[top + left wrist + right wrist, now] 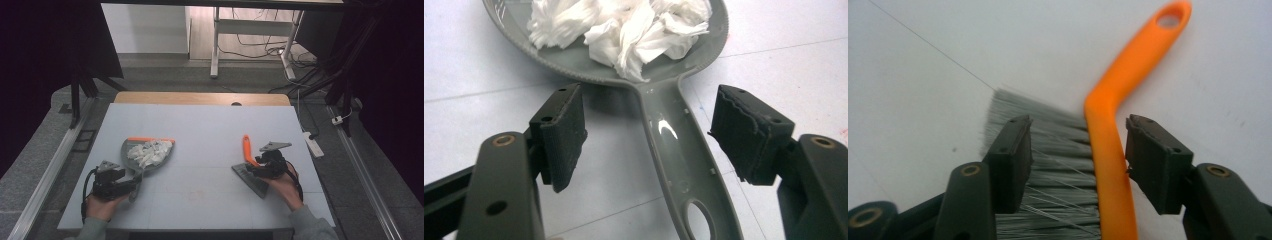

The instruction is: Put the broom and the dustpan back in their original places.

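Observation:
A grey dustpan [131, 150] lies at the left of the pale table [210, 125], its orange lip facing away, with crumpled white paper [149, 151] heaped in it. My left gripper [132, 181] is at its handle. In the left gripper view the dustpan handle [679, 150] runs between the jaws of the left gripper [651, 107], with a gap to each pad, below the paper [624, 25]. An orange-backed brush [246, 147] with grey bristles lies at the right. My right gripper [253, 168] stands open astride that brush [1108, 165], its pads clear of the brush.
A wooden strip [200, 98] edges the table's far side. Metal rails [55, 160] run along both sides. A white power strip [312, 142] and cables lie on the floor at the right, and a white desk frame [215, 45] stands beyond.

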`<control>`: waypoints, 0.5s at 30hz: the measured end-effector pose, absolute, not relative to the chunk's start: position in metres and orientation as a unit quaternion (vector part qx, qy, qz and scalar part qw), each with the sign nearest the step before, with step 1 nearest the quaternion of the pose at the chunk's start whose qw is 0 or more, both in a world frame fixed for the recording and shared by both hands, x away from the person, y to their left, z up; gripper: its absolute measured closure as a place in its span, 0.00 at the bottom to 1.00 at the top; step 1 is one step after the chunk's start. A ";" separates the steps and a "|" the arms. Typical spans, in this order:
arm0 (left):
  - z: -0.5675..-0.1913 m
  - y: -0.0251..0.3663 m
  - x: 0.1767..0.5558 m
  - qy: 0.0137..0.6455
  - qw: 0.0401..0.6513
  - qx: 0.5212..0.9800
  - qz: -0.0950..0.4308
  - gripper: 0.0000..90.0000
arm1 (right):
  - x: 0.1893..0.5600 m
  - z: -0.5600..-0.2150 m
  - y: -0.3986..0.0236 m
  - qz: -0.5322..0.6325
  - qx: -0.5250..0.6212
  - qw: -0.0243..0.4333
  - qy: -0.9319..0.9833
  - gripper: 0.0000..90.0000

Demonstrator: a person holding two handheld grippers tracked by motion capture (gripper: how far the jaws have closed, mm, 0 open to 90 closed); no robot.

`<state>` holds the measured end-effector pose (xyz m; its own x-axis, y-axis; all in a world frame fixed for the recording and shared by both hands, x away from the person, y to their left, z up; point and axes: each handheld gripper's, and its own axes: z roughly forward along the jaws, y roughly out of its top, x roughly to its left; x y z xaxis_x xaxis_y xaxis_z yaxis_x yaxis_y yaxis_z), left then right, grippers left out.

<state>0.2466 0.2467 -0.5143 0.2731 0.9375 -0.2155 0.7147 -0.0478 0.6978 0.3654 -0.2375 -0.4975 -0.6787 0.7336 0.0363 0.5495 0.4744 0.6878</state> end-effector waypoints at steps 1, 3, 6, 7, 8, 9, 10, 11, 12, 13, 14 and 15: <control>-0.514 0.247 0.246 0.580 0.370 0.710 0.152 0.35 | 0.363 -0.495 -0.238 0.357 0.372 0.136 0.846 0.51; -0.512 0.247 0.246 0.571 0.373 0.715 0.155 0.36 | 0.358 -0.491 -0.239 0.371 0.362 0.143 0.843 0.51; -0.511 0.246 0.248 0.551 0.374 0.729 0.160 0.39 | 0.352 -0.487 -0.240 0.382 0.348 0.146 0.844 0.52; -0.510 0.246 0.248 0.547 0.373 0.732 0.162 0.39 | 0.350 -0.486 -0.241 0.386 0.344 0.146 0.843 0.51; -0.511 0.246 0.249 0.540 0.376 0.736 0.161 0.40 | 0.349 -0.487 -0.242 0.388 0.342 0.145 0.843 0.52; -0.511 0.247 0.250 0.532 0.378 0.741 0.159 0.41 | 0.348 -0.487 -0.244 0.391 0.339 0.147 0.843 0.52; -0.511 0.248 0.251 0.529 0.378 0.743 0.159 0.41 | 0.346 -0.489 -0.245 0.392 0.335 0.148 0.844 0.52; -0.512 0.248 0.252 0.522 0.379 0.748 0.157 0.41 | 0.345 -0.489 -0.247 0.393 0.334 0.148 0.844 0.52; -0.512 0.248 0.253 0.519 0.380 0.750 0.156 0.41 | 0.343 -0.491 -0.249 0.397 0.333 0.147 0.843 0.52; -0.512 0.249 0.253 0.515 0.380 0.753 0.155 0.41 | 0.342 -0.491 -0.251 0.397 0.331 0.148 0.843 0.52; -0.513 0.249 0.253 0.510 0.381 0.756 0.154 0.41 | 0.341 -0.492 -0.254 0.399 0.329 0.150 0.843 0.52; -0.513 0.249 0.253 0.506 0.383 0.758 0.152 0.41 | 0.339 -0.492 -0.257 0.401 0.328 0.153 0.842 0.52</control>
